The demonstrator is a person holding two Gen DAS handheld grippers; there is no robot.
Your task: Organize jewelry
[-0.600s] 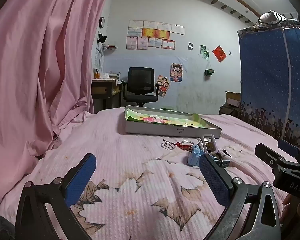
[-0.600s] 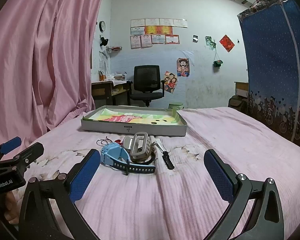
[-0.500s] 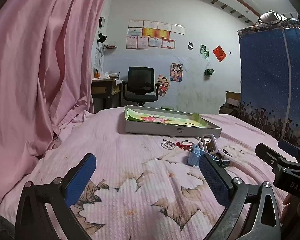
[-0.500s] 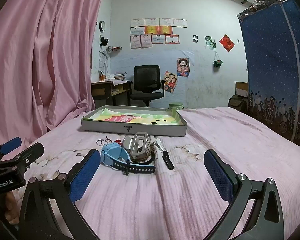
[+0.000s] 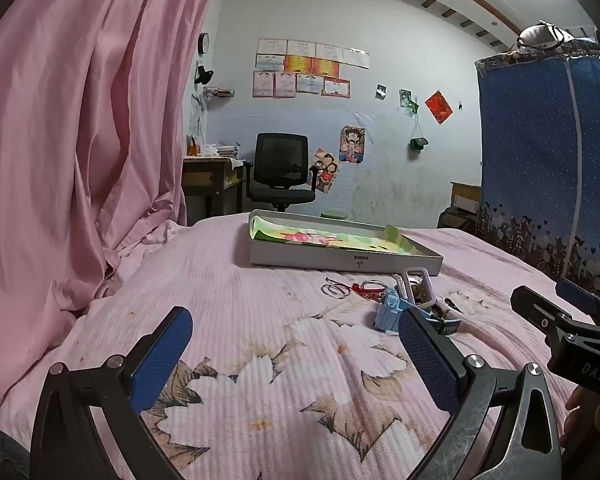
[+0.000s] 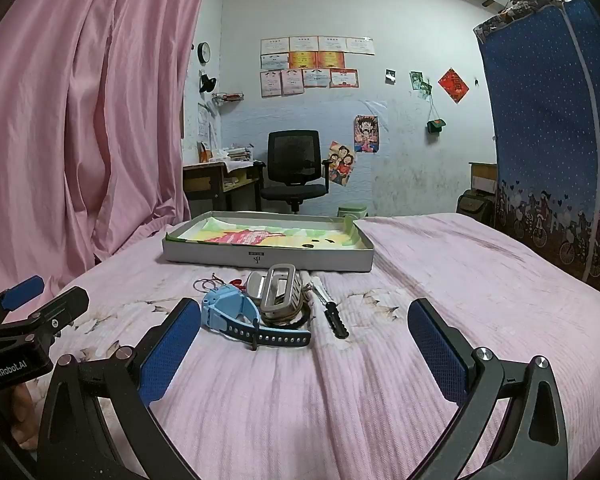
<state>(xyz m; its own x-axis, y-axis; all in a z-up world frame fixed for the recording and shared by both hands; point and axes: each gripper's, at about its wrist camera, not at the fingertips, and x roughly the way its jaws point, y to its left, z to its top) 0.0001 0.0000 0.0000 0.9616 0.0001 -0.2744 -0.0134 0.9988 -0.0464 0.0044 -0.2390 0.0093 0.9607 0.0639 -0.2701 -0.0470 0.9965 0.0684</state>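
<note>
A small heap of jewelry lies on the pink bedspread: a light-blue watch (image 6: 236,316) with a dark strap, a silver metal band (image 6: 278,294), thin wire rings with a red cord (image 6: 210,283) and a black-and-white clip (image 6: 330,312). Behind it stands a shallow grey box (image 6: 268,258) lined with colourful paper. My right gripper (image 6: 304,354) is open just short of the heap, nothing between its fingers. The left wrist view shows the watch (image 5: 388,312), the rings (image 5: 334,290) and the box (image 5: 340,260). My left gripper (image 5: 296,354) is open over bare bedspread, left of the heap.
A pink curtain (image 5: 68,140) hangs along the left. A blue fabric wardrobe (image 6: 556,128) stands to the right of the bed. A desk (image 6: 216,180) and a black office chair (image 6: 294,172) stand beyond the bed's far edge. Each view shows the other gripper at its side edge.
</note>
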